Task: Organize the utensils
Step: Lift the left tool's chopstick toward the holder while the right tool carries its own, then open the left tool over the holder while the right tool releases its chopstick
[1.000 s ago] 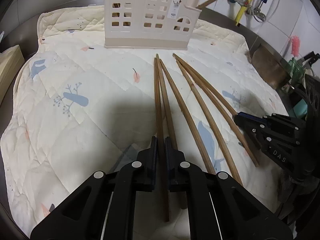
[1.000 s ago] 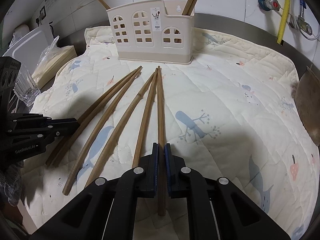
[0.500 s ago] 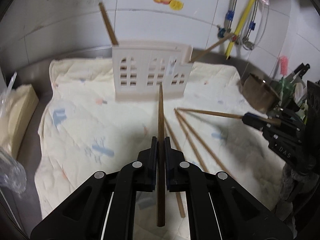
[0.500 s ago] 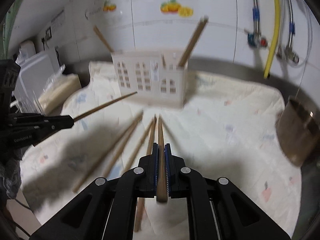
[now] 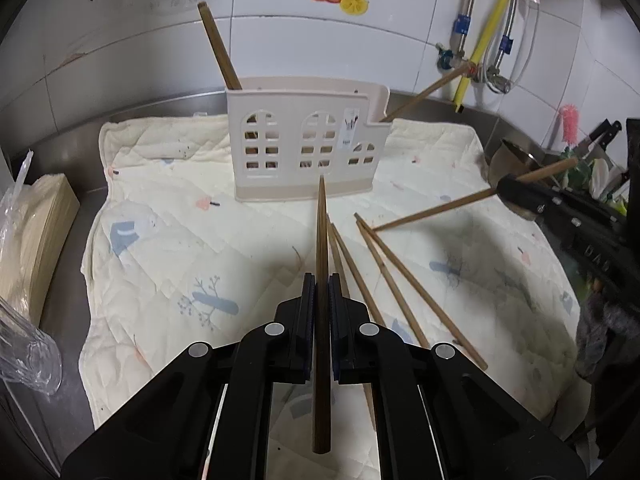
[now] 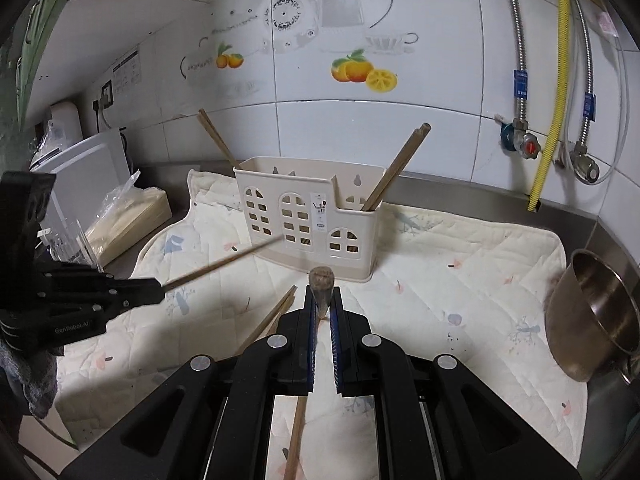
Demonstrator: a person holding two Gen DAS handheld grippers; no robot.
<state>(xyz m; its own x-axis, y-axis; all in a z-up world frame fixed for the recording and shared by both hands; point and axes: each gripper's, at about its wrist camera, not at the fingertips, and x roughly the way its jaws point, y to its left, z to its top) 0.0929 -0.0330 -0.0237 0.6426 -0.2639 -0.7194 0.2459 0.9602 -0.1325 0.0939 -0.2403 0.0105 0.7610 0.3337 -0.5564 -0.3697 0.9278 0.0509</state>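
My left gripper (image 5: 321, 284) is shut on a brown chopstick (image 5: 321, 240) and holds it above the quilted mat (image 5: 168, 248), pointing at the cream utensil holder (image 5: 304, 148). My right gripper (image 6: 323, 300) is shut on another chopstick (image 6: 322, 284), tilted up so its end faces the camera; it also shows at the right of the left wrist view (image 5: 508, 188). The left gripper (image 6: 156, 290) with its chopstick shows at the left of the right wrist view. Three loose chopsticks (image 5: 384, 272) lie on the mat. The holder (image 6: 308, 224) holds chopsticks at both ends.
A steel bowl (image 6: 588, 316) stands at the mat's right edge. A bagged stack of paper (image 5: 32, 240) lies left of the mat. Pipes and a yellow hose (image 6: 556, 80) run down the tiled wall. Knives and a brush (image 5: 592, 144) stand at the far right.
Both grippers lifted their chopsticks off the mat and rose. The right one tilted its chopstick up toward the camera.
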